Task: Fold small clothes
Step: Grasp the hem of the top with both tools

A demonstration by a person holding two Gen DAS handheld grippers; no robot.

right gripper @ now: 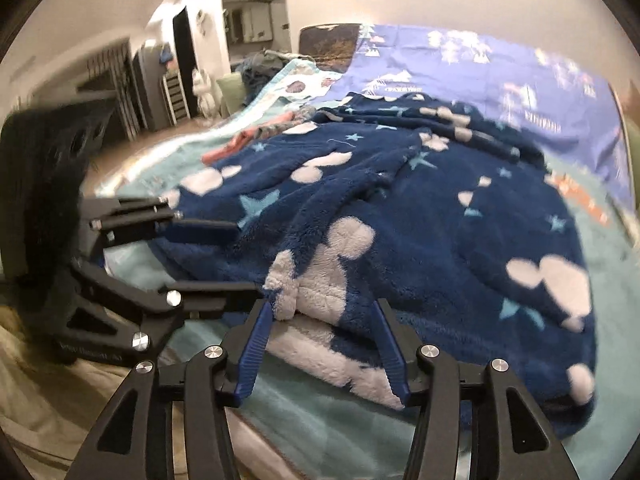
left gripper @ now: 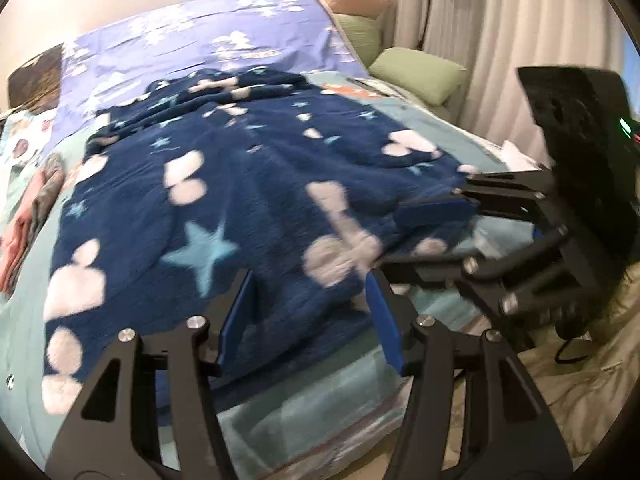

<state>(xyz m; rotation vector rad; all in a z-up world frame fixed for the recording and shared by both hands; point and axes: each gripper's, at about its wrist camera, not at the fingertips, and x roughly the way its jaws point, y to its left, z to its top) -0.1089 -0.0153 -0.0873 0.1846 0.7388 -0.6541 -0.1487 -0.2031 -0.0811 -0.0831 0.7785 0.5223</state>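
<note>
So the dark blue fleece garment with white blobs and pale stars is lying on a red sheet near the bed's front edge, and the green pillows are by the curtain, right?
Not quite. The dark blue fleece garment lies on a pale teal sheet, not a red one; the left wrist view shows it. The green pillows are by the curtain, as you said.

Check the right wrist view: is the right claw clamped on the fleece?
No, the right claw stands open, with the navy fleece garment edge between its blue pads untouched.

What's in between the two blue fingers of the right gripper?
In the right wrist view, the navy fleece garment's white-lined hem lies between the right gripper's fingers.
</note>
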